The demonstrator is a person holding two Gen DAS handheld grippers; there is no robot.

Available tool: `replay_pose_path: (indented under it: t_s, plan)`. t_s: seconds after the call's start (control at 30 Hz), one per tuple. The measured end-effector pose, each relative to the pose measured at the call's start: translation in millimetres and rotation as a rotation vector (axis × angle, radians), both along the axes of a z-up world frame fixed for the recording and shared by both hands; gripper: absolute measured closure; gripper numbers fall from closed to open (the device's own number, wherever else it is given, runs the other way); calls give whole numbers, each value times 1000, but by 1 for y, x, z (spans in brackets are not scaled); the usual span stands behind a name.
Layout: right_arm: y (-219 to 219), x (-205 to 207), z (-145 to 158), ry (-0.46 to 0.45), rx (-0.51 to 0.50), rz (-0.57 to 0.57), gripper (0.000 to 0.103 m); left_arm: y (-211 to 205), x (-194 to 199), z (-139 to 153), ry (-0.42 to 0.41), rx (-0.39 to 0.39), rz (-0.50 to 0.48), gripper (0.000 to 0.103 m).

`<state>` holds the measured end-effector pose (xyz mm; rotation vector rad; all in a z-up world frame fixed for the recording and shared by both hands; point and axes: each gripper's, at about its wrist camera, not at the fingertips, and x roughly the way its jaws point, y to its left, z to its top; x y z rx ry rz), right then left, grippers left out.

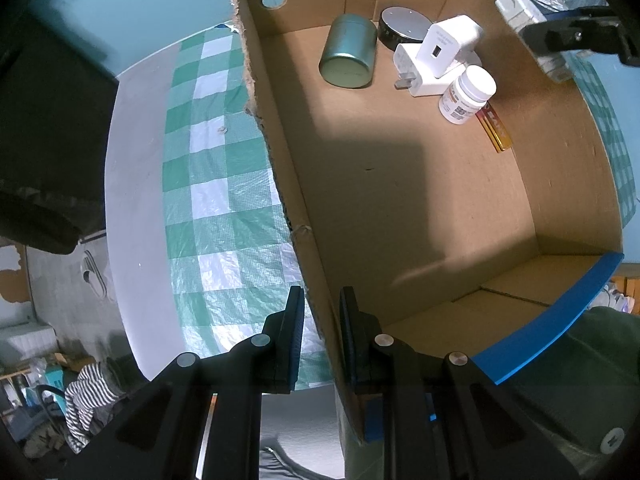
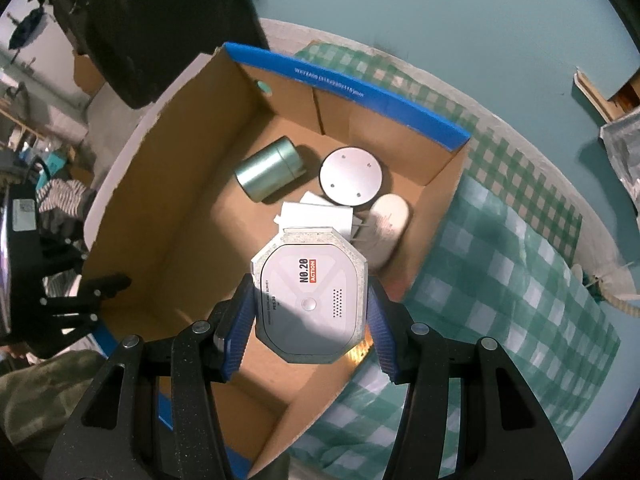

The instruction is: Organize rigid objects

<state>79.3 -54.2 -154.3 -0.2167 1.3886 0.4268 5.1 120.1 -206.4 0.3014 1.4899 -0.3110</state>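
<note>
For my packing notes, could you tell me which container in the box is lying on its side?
The green metal tin lies on its side; the white pill bottle stands upright.

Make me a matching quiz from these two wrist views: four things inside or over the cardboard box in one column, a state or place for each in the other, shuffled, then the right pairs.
Things
1. green tin
2. white pill bottle
3. octagonal white device
4. round black puck

States
A. clamped between the right gripper fingers, above the cardboard box
B. flat on the box floor near the far wall, pale face up
C. lying on its side on the box floor, metallic
D. leaning beside the white chargers, cap uppermost

Pairs: 1-C, 2-D, 3-A, 4-B
</note>
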Motion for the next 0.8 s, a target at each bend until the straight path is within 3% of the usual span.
replay_pose_path:
  t_s: [0.47,0.53,0.63,0.8]
  plan:
    - [1,2,-2,-14,-1,-1,49,0,-1,-1,2,4,4,85]
    - [0,4,1,-21,6,-8,47,-1,0,0,-1,3,6,84]
    - [-1,5,8,-35,-2,-23,36,-2,2,2,-7,3,11,85]
    - [-9,7,26,-70,3,-73,35,-5,7,14,-36,6,12,84]
